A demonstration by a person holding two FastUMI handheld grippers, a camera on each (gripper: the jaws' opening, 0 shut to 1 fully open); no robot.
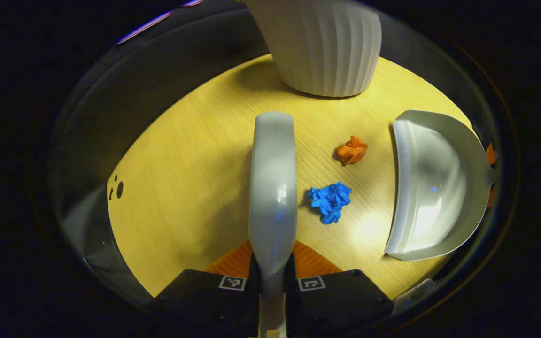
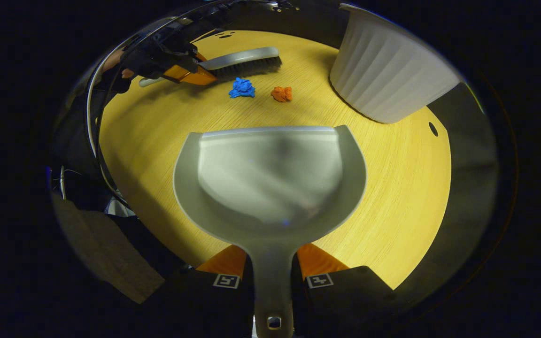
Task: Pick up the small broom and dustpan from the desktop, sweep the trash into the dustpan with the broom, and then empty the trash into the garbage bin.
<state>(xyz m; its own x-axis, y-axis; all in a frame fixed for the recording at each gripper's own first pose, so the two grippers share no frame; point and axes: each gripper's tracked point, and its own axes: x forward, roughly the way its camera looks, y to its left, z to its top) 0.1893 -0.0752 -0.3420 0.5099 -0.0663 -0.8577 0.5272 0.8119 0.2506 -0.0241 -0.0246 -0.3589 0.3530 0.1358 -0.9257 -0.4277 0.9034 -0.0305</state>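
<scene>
We see the grey broom beside blue paper and orange paper; the grey dustpan faces them, the white ribbed bin nearby.

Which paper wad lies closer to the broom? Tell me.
The blue wad. It sits right beside the broom held in the left gripper; the orange wad lies farther off, toward the dustpan.
</scene>
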